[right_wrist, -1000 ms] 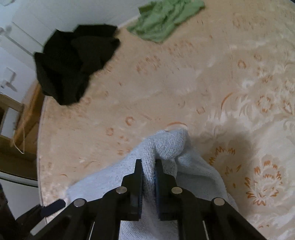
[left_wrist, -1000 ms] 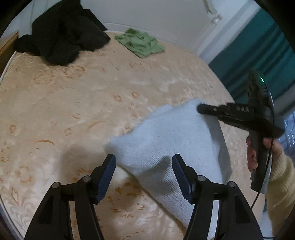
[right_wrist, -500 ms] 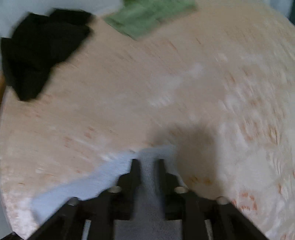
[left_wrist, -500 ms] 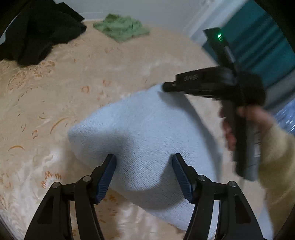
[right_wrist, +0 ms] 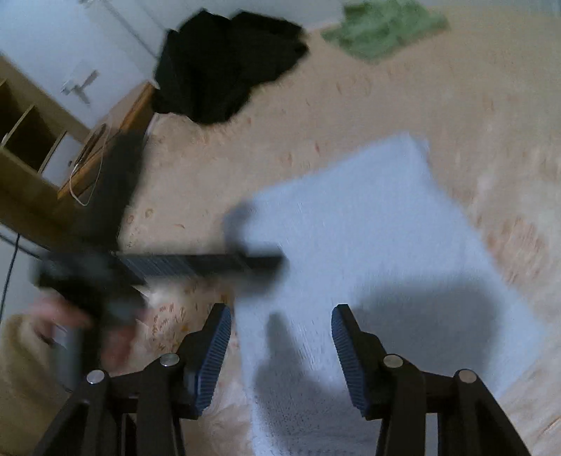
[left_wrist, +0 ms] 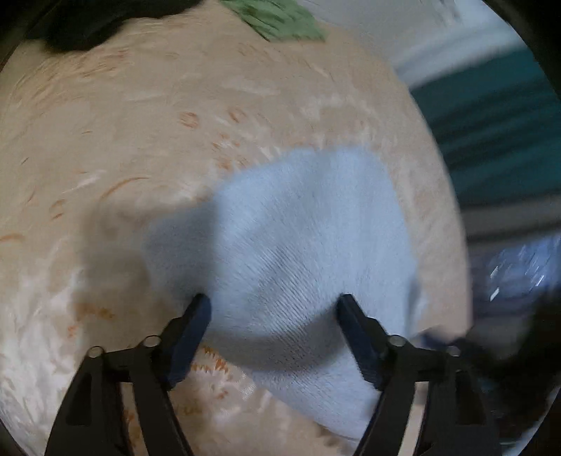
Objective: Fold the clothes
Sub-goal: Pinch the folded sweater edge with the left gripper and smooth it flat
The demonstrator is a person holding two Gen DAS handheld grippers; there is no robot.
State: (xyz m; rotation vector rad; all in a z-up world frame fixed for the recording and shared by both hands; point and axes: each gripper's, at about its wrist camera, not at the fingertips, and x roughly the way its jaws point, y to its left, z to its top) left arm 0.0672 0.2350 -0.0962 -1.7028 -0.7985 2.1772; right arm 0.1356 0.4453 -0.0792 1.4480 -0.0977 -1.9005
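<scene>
Cream floral bedspread [right_wrist: 403,105] fills both of your views, with a wooden shelf unit [right_wrist: 31,147] at its far left edge in the right wrist view. Your light blue knit garment [right_wrist: 368,245] lies flat on the bedspread near the close edge, folded into a rough rectangle — that is where the task's piece sits. Far side of the bed: a black clothes heap [right_wrist: 224,66] and, beside it, a smaller green garment [right_wrist: 382,28].

Your left gripper [left_wrist: 273,308] hangs over the blue knit with its jaws set wide; cloth shows between the fingers, but the pads grip nothing. Your right gripper [right_wrist: 280,322] is opening right now — the blue knit lies under the gap, pads clear of it. Your hand [right_wrist: 70,326] on the left gripper's handle is blurred at the lower left.
</scene>
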